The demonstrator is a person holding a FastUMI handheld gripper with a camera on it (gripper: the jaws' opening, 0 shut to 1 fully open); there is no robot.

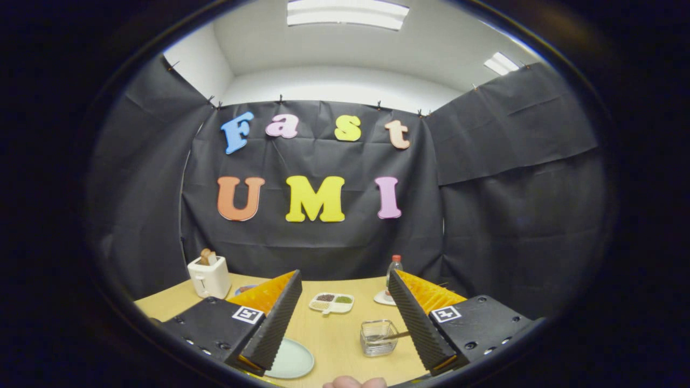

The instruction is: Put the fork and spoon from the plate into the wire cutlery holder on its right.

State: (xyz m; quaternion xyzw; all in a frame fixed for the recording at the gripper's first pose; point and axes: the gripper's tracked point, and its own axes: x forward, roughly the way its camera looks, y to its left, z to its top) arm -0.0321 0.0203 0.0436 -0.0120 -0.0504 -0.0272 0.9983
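Gripper view looks along my two fingers over a pale wood-grain table (334, 337). My jaws (345, 320) are released, spread wide, with nothing between them but table and the things on it; the fingers' inner faces are ribbed.

Leftmost, beyond my left finger (272, 323), stands a boxy white toaster (209, 277) with brownish bread sticking up from its slots. Just behind that finger's tip a bit of a small blue dish (245, 289) shows. Nearer, beside the left finger's base and partly hidden by it, lies the plate (294, 360): round, smooth, pale green-white. What shows of it is bare; I cannot tell whether the fork or spoon lies on its hidden part.

Between the fingers and farther off sits a white rounded tray (331, 303) with three compartments holding dark, pale and green stuff.

Right of the plate, just beside my right finger (418, 323), is the holder (379, 338): a squarish basket, see-through. A thin metallic handle (398, 335) lies across its top, its long axis nearly level, reaching right toward my right finger; whether it is fork or spoon I cannot tell.

Beyond the right finger's tip stands a clear bottle (394, 272) with a red cap, upright on a white coaster (384, 298).

At the nearest table edge, fingertips of a hand (354, 382) show.
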